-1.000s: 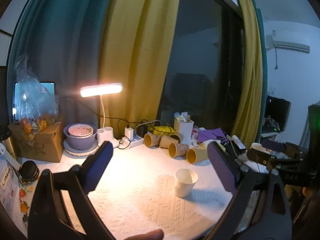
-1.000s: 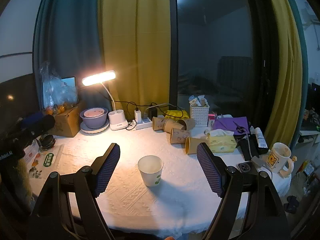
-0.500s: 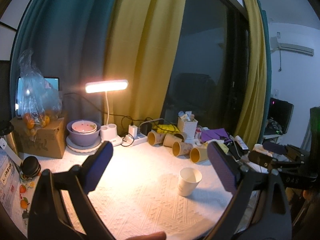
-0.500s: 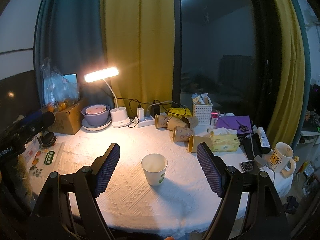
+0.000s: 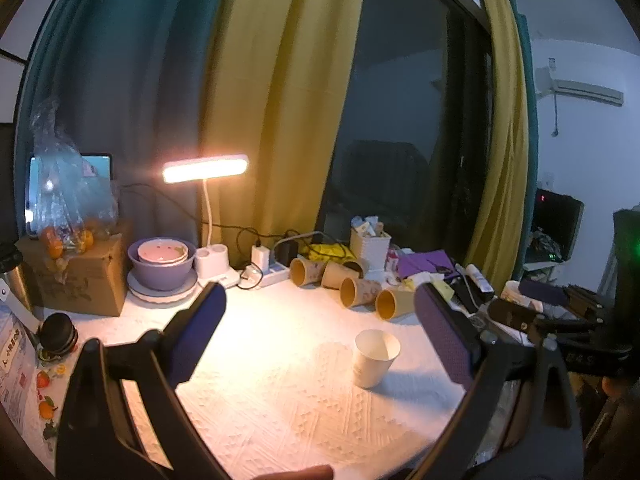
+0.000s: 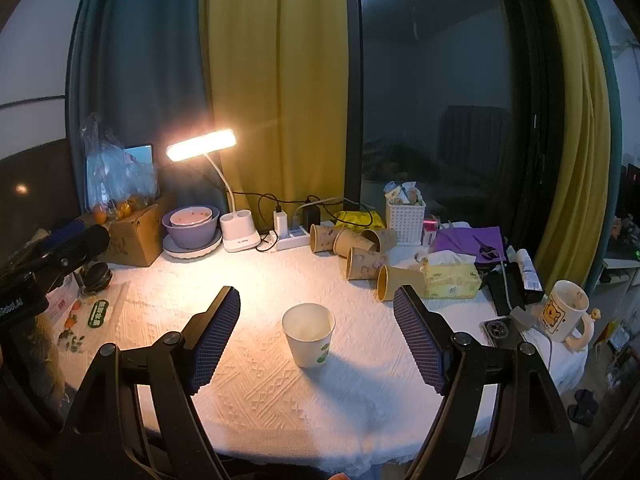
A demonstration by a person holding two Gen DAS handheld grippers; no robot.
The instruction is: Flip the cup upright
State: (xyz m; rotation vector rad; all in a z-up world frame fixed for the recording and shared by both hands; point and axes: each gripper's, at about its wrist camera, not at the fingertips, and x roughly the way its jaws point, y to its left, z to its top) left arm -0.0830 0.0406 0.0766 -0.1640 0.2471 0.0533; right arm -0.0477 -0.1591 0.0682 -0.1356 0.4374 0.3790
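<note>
A white paper cup [image 6: 308,334] stands upright, mouth up, on the white tablecloth near the table's front; it also shows in the left wrist view [image 5: 375,357]. My right gripper [image 6: 316,336] is open and empty, held back from the cup, which appears between its fingers. My left gripper [image 5: 318,338] is open and empty, with the cup to the right of its centre, in front of its right finger [image 5: 442,336]. The right gripper's body [image 5: 560,330] shows at the right edge of the left wrist view.
Several brown paper cups [image 6: 352,250] lie on their sides at the back. A lit desk lamp [image 6: 236,232], purple bowls [image 6: 191,228], a cardboard box [image 6: 134,234], a power strip [image 6: 290,238], a tissue box [image 6: 450,276] and a mug [image 6: 564,312] surround the table.
Both grippers have drawn back and risen slightly from the cup. The cup stands as before.
</note>
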